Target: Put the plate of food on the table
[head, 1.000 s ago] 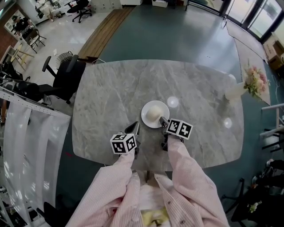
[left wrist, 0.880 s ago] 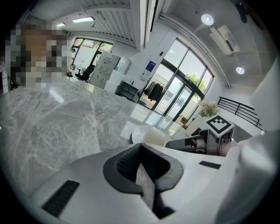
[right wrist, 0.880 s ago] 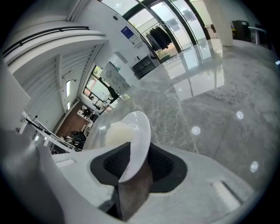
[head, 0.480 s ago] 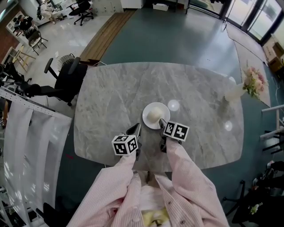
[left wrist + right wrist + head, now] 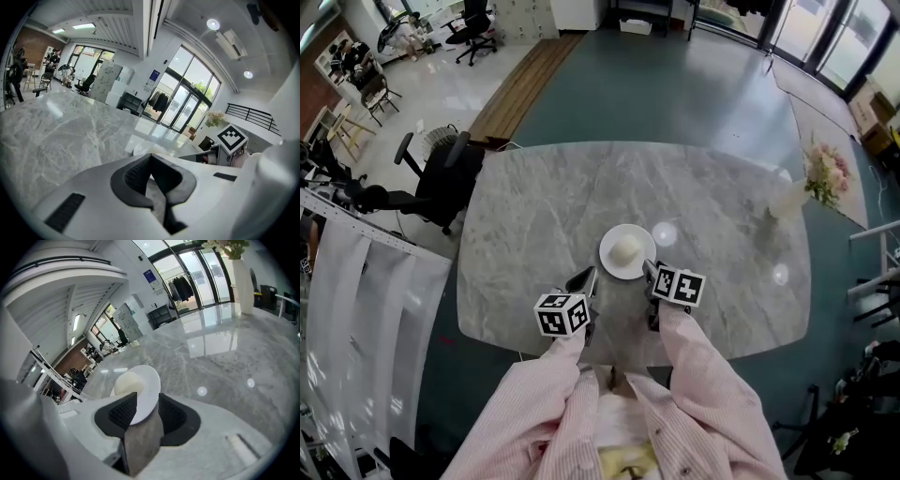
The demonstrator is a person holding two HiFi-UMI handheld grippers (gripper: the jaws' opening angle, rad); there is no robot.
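A white plate (image 5: 639,234) with a pale round bun (image 5: 625,249) on it rests on the grey marble table (image 5: 534,216), near its front middle. My right gripper (image 5: 649,271) is at the plate's near right rim. In the right gripper view the plate (image 5: 147,380) and the bun (image 5: 125,383) sit beyond the right gripper (image 5: 146,401). Its jaws have just been opening and the rim lies between them with a gap on each side. My left gripper (image 5: 586,278) hovers left of the plate, apart from it. In its own view the left gripper (image 5: 150,155) is shut on nothing.
A white vase (image 5: 792,197) of pink flowers (image 5: 827,173) stands at the table's far right edge. A black office chair (image 5: 441,169) is beside the table's left side. The table's front edge runs just below both grippers.
The right gripper's jaws have spread apart off the plate's rim, and its tips have drawn back from over the plate to its edge. The plate stays put on the table.
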